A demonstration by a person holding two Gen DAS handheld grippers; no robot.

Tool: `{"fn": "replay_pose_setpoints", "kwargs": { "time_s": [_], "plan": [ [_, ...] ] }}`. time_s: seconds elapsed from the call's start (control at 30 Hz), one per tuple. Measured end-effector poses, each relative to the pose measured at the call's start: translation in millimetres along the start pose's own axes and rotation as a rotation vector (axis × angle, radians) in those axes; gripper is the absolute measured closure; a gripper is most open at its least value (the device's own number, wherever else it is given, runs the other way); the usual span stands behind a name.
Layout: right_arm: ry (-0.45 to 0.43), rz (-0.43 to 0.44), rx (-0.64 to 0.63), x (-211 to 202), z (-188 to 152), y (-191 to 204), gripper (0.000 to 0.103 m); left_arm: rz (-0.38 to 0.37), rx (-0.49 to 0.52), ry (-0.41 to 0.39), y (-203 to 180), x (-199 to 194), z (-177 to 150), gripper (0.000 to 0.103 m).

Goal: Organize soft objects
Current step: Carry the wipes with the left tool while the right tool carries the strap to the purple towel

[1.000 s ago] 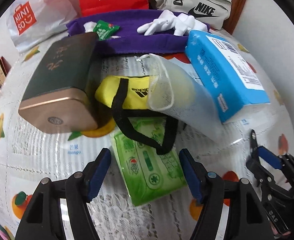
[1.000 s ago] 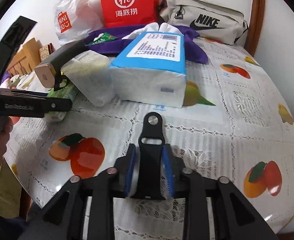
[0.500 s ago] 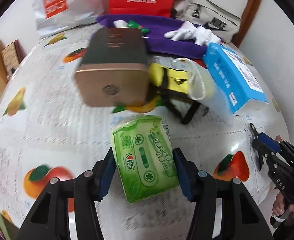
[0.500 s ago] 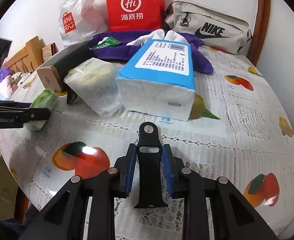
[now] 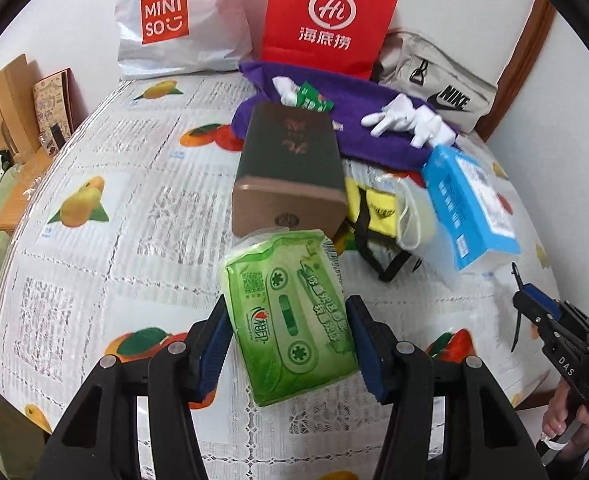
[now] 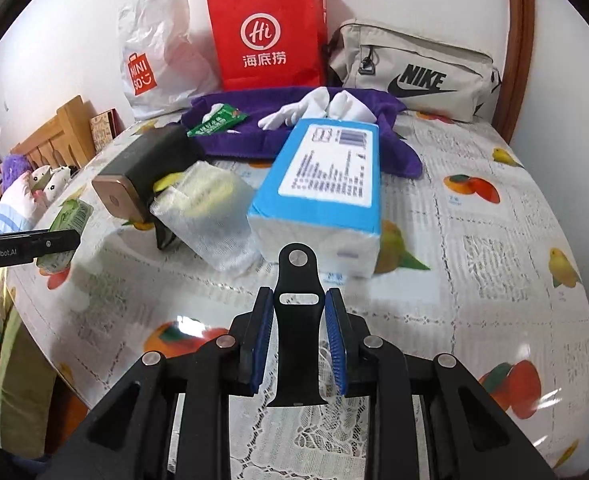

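The left gripper (image 5: 288,336) is squeezing the green tissue pack (image 5: 290,316) across its soft, light middle. The right gripper (image 6: 298,340) is pinching a flexible black strap (image 6: 297,332) by its edges.

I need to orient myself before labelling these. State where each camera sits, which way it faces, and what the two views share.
Left wrist: on the left gripper, angled down at the table; its fingers clamp a green tissue pack; the right gripper shows at right.
Right wrist: on the right gripper, angled down; its fingers pinch a black watch strap; the left gripper shows at left.
Shared: red bag, blue tissue pack.
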State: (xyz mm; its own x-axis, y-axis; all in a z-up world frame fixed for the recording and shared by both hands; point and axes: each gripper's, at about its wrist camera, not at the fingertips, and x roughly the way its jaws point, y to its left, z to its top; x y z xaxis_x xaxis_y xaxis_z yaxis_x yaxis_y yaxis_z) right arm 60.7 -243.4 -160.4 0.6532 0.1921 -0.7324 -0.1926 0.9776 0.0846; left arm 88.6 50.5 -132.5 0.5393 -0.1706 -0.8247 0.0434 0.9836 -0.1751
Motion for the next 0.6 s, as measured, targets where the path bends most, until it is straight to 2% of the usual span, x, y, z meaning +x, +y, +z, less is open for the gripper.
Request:
{"fn": "replay_pose_setpoints", "kwargs": {
  "time_s": [0.6],
  "plan": [
    [-0.049,0.049,0.002,-11,68,-4,0.077,-0.007,0.018,-0.047,-15,-13,56,0.049]
  ]
}}
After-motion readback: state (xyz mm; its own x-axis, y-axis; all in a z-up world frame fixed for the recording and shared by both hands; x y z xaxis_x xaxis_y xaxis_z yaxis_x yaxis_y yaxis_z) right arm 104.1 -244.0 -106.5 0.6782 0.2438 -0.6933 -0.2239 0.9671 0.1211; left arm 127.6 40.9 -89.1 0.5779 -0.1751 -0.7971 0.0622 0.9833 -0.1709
